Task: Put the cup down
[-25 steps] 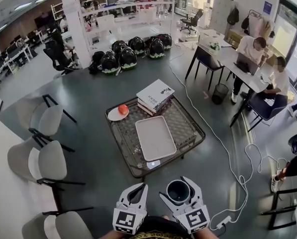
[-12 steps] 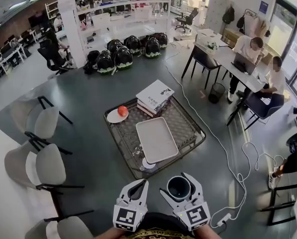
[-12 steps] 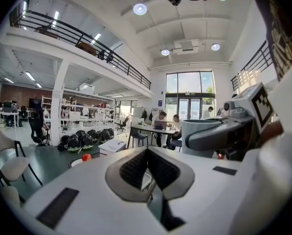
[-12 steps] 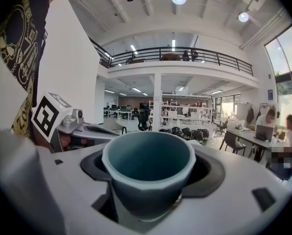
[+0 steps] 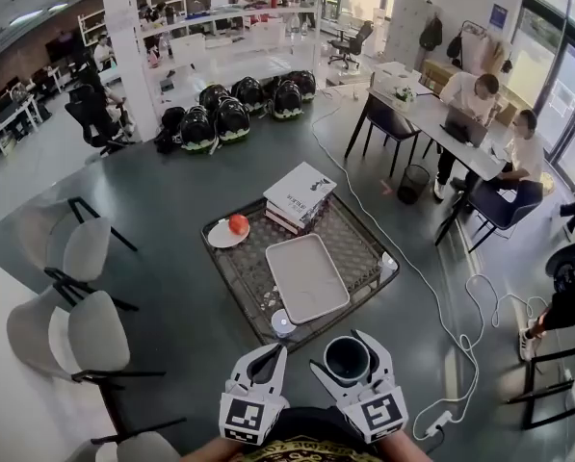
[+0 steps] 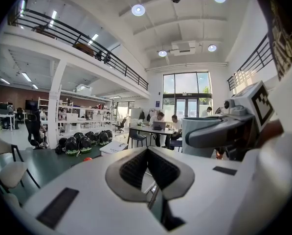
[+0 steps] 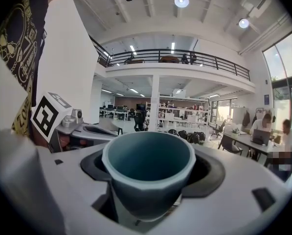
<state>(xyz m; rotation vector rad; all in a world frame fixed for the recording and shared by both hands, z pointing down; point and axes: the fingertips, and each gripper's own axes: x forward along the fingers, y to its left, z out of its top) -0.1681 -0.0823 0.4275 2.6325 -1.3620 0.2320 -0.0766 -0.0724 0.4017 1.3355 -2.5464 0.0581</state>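
Note:
A blue-grey cup stands upright between the jaws of my right gripper, which is shut on it low in the head view. In the right gripper view the cup fills the middle, its mouth empty, and the right gripper clasps its sides. My left gripper is beside it on the left, shut with nothing in it; its tips meet in the left gripper view. Ahead is a low mesh-topped table with a small round saucer at its near corner.
On the table lie a white tray, a plate with a red apple and a stack of books. Chairs stand to the left. A white cable runs over the floor at right, and people sit at a desk.
Both grippers and the view have moved forward toward the low table, which now lies closer. The cup stays held in the right gripper.

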